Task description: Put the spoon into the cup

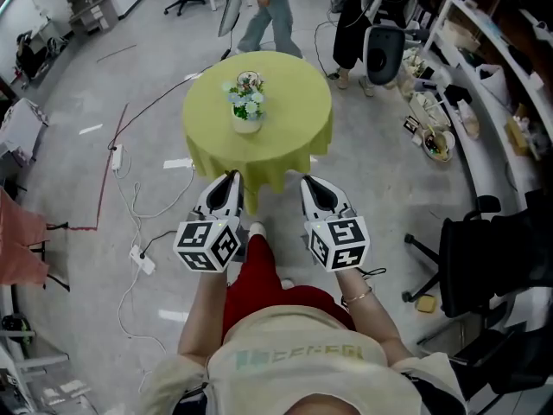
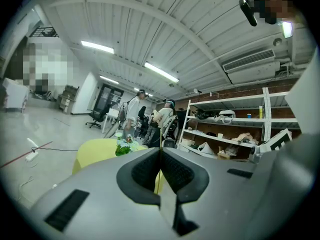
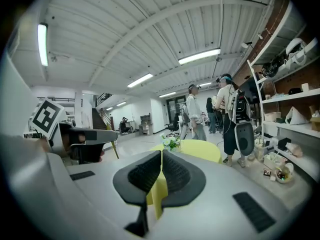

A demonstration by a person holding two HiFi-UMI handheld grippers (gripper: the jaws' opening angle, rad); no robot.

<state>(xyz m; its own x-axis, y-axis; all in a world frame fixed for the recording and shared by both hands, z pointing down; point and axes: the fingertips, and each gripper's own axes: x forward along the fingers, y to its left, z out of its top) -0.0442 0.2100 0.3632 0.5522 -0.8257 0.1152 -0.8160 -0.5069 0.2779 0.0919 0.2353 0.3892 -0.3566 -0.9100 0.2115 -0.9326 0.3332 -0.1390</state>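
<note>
A round table (image 1: pixel 294 102) under a yellow-green cloth stands ahead of me. On it is a white pot of pale flowers (image 1: pixel 246 102), with a small round cup-like thing (image 1: pixel 249 78) behind it. I cannot make out a spoon. My left gripper (image 1: pixel 226 176) and right gripper (image 1: pixel 308 180) are held side by side just short of the table's near edge. Both are shut with nothing between the pads. The left gripper view looks past the left gripper (image 2: pixel 160 151) to the table (image 2: pixel 95 151) and flowers (image 2: pixel 123 147). The right gripper (image 3: pixel 161 154) points at the table (image 3: pixel 200 148) and flowers (image 3: pixel 171 143).
People (image 1: pixel 268 11) stand beyond the table, next to an office chair (image 1: pixel 384 50). Cluttered shelves (image 1: pixel 484 67) run along the right. A black chair (image 1: pixel 484 258) stands at my right. Cables and a power strip (image 1: pixel 138 258) lie on the floor at the left.
</note>
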